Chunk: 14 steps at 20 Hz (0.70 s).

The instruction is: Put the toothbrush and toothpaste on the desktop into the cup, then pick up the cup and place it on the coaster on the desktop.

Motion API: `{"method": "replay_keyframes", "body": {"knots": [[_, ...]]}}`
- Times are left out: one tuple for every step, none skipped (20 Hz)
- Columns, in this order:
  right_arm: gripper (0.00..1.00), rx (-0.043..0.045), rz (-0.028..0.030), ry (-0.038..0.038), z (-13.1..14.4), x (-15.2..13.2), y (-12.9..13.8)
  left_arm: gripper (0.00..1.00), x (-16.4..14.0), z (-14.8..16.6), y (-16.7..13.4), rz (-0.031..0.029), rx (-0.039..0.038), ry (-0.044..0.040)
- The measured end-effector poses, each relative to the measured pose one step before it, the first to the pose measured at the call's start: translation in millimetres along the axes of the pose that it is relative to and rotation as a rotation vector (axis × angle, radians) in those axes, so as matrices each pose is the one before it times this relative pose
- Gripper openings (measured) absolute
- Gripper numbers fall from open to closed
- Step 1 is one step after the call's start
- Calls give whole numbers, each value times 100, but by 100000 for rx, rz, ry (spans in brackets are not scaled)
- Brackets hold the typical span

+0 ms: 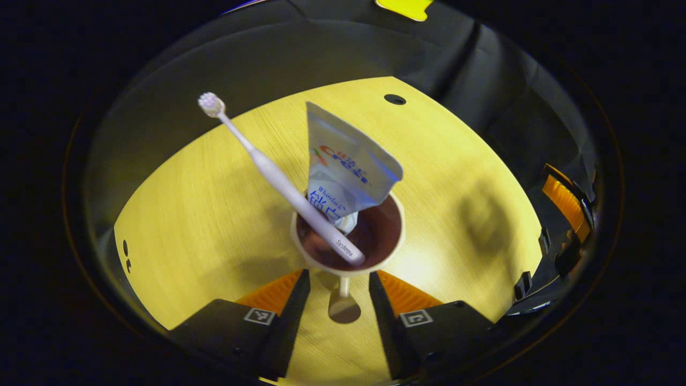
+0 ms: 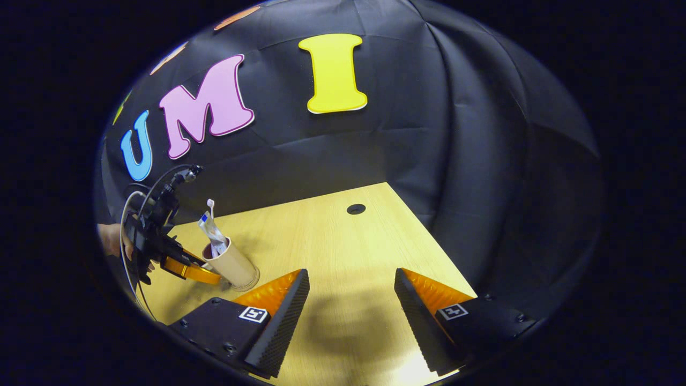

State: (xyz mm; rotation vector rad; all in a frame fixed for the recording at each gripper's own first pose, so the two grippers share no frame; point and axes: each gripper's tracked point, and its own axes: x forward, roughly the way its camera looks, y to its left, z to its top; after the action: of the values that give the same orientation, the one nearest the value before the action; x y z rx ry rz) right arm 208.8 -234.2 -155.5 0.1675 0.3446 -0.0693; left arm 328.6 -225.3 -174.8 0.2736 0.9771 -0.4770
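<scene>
In the left gripper view, the left gripper (image 1: 340, 292) has its fingers spread wide, flanking the cup (image 1: 348, 236) without touching it. The toothbrush (image 1: 278, 179) and toothpaste (image 1: 343, 166) lean inside. Farther off, the right gripper (image 2: 351, 300) hangs open and empty over the table (image 2: 343, 236).

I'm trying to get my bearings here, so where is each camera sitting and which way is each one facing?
Left gripper view: rides the left gripper, looking steeply down into the cup holding toothbrush and toothpaste; its open fingers flank the cup.
Right gripper view: rides the right gripper, low over the desktop, facing the booth wall; open fingers below, a hand far left.
Shared: cup, toothbrush, toothpaste, desktop, its round hole.
</scene>
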Motion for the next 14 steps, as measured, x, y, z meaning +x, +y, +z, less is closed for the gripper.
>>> {"method": "replay_keyframes", "body": {"knots": [[98, -433, 516, -356, 118, -235, 319, 82, -1274, 95, -54, -797, -2100, -4474], [98, -409, 376, -532, 224, -253, 364, 89, -1281, 68, 212, 501, -1502, -4213], [98, -513, 502, -188, 103, -292, 364, 100, -1277, 37, 361, 1617, -989, -4375], [98, -607, 677, -84, 133, -421, 486, 100, -1610, 183, 485, 2076, -732, -4565], [98, -940, 731, -294, 377, -434, 565, 98, -1775, 189, 355, 1976, -1139, -5158], [98, -880, 315, -539, 299, -522, 498, 98, -1749, 164, 322, 1495, -1912, -5379], [98, -625, 469, -478, 295, -515, 530, 98, -1855, 207, 242, 948, -2741, -5351], [98, -388, 398, -744, 348, -729, 712, 98, -1974, 107, 275, 249, -3016, -5221], [98, -348, 347, -1531, 536, -736, 731, 98, -1959, 393, 368, 281, -3077, -6261], [100, -452, 398, -1488, 478, -839, 754, 98, -2007, 394, 298, 671, -3273, -6211], [98, -410, 601, -813, 323, -871, 864, 93, -1984, 183, 433, 639, -2977, -5647], [98, -515, 952, -331, 180, -918, 983, 98, -1953, 280, 347, 806, -2196, -5167], [98, -918, 825, 289, 75, -855, 921, 98, -2108, 236, 540, 1275, -827, -4753], [98, -640, 322, 510, -29, -1067, 817, 98, -2240, 311, 778, 1897, 424, -4255]]}}
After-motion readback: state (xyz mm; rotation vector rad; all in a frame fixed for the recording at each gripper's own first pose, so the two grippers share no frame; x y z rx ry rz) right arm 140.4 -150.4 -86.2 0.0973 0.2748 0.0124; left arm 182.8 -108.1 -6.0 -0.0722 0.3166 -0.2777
